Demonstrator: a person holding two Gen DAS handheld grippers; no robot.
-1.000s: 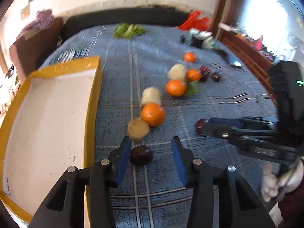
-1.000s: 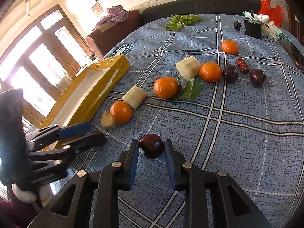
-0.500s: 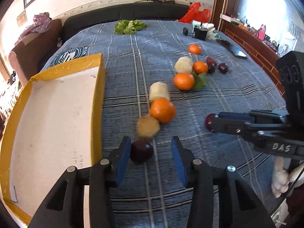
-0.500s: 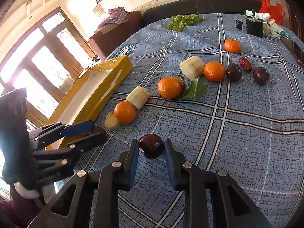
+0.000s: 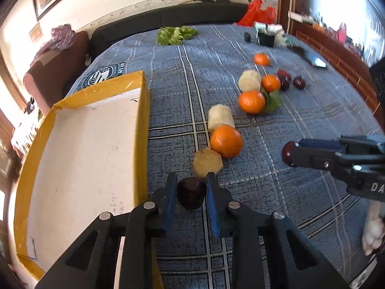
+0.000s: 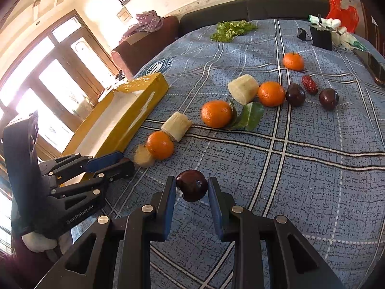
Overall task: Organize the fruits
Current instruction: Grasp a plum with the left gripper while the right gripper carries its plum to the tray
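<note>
A dark plum (image 5: 191, 193) sits between the blue pads of my left gripper (image 5: 191, 175), low over the blue checked cloth beside the yellow box (image 5: 142, 120). The jaws are closing and the pads touch its sides. My right gripper (image 6: 191, 178) is shut on a second dark plum (image 6: 192, 187), held just above the cloth. In the left wrist view, that right gripper (image 5: 292, 150) stands off to the right. Still on the cloth lie three oranges (image 6: 160, 144) (image 6: 216, 116) (image 6: 271, 93) and pale cut fruit pieces (image 6: 176, 126).
Two more plums (image 6: 295, 94), a red date (image 6: 309, 84) and a far orange (image 6: 293, 60) lie further back. Lettuce (image 6: 232, 30), a black holder (image 6: 321, 37) and a red bag (image 6: 343, 10) are near the sofa. The box floor (image 5: 84, 156) is bare white.
The left gripper's jaws have drawn in from wide apart onto the plum between them. The left view has tilted slightly. The right gripper and its plum have not moved.
</note>
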